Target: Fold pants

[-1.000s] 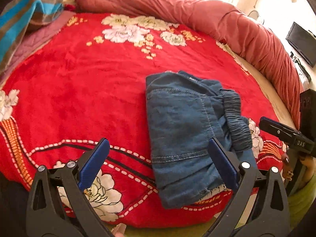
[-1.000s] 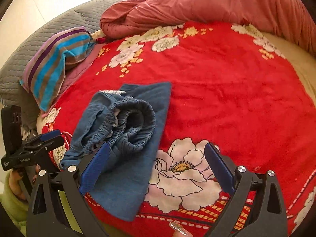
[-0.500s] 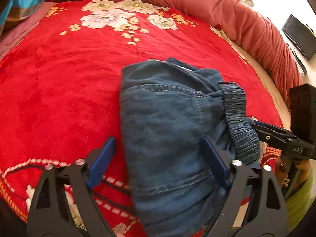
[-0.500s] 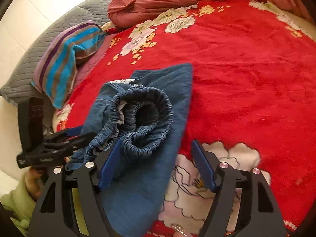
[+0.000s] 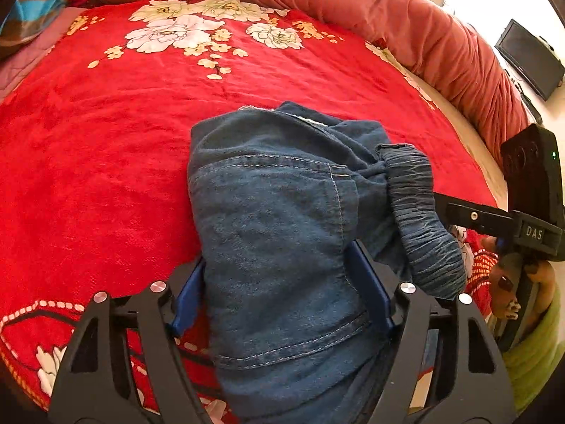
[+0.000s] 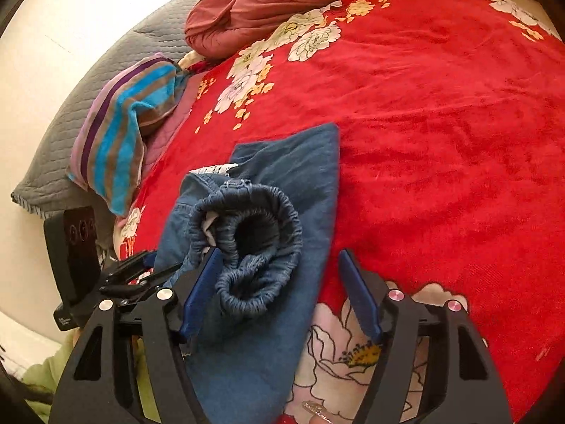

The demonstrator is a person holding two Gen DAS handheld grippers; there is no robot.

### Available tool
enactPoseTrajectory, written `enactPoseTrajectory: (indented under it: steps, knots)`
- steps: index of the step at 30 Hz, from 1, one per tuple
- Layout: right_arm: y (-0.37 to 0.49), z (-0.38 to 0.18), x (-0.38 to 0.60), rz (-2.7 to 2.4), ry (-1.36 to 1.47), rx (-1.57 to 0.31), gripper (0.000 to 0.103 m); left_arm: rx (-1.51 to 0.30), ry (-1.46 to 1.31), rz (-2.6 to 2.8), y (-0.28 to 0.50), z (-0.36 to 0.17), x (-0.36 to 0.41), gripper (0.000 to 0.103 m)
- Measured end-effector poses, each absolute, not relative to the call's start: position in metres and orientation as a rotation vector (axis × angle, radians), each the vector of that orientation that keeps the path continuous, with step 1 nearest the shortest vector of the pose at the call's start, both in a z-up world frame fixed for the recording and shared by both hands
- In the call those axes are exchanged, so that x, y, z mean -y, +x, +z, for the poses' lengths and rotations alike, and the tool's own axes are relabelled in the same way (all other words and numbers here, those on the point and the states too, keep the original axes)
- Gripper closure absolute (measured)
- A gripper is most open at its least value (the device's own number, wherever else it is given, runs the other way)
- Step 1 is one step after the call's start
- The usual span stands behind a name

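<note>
While both grippers sit at the near edge of the bed, the pants (image 5: 282, 212) lie folded into a thick denim bundle on the red floral blanket (image 5: 88, 176), close to that near edge and well apart from the far bedding. Left wrist view: left gripper (image 5: 282, 289) straddles the near end of the bundle, jaws closing, denim between them; both blue pads look to touch the cloth sides, left pad partly hidden behind the fabric edge, so a firm squeeze cannot be told. Elastic waistband (image 5: 420, 219) bunches on the right side of the bundle. Right gripper (image 5: 494, 219) comes in from the right edge of this view, tip right beside the waistband, held by a hand (image 5: 508, 282) with a green sleeve (image 5: 529, 353).

Right wrist view: right gripper (image 6: 279, 289) jaws closing, the curled waistband loop (image 6: 254, 247) between them. Left blue pad touches the waistband roll; right pad stands clear of the denim, over the blanket's white flower print. Not clamped. Left gripper (image 6: 141, 275) shows at the left, low against the pants' left side.

Far side of the bed: rolled pink-red quilt (image 6: 282, 0). Far-left corner: striped towel (image 6: 120, 130) on a grey quilted pillow (image 6: 70, 106). A dark screen (image 5: 529, 60) stands beyond the bed's right side.
</note>
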State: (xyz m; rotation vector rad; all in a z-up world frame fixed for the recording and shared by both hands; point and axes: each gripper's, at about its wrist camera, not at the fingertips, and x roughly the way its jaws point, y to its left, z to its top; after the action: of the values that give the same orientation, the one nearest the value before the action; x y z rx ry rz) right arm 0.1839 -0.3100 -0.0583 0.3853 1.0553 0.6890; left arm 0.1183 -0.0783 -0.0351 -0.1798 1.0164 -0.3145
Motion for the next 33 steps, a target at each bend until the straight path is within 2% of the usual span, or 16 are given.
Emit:
enactPoseTrajectory:
  steps: [3, 6, 8, 10, 16, 33]
  knots:
    - [0.186, -0.064, 0.3, 0.701, 0.338, -1.082, 0.045, -1.014, -0.178, -0.316, 0.119, -0.035, 0.079, 0.036]
    - [0.183, -0.067, 0.291, 0.711, 0.296, -1.076, 0.046, -1.006, -0.181, -0.316, 0.119, -0.036, 0.082, 0.037]
    - [0.179, -0.067, 0.286, 0.735, 0.29, -1.061, 0.049, -1.0, -0.173, -0.317, 0.118, -0.036, 0.085, 0.044]
    - [0.175, -0.064, 0.283, 0.744, 0.27, -1.026, 0.056, -0.987, -0.158, -0.323, 0.116, -0.031, 0.089, 0.054]
    - [0.168, -0.054, 0.285, 0.752, 0.246, -0.968, 0.063, -0.967, -0.17, -0.329, 0.115, -0.021, 0.087, 0.062]
    - [0.215, -0.006, 0.259, 0.803, 0.164, -0.838, 0.063, -0.856, -0.169, -0.31, 0.162, 0.029, 0.076, 0.063]
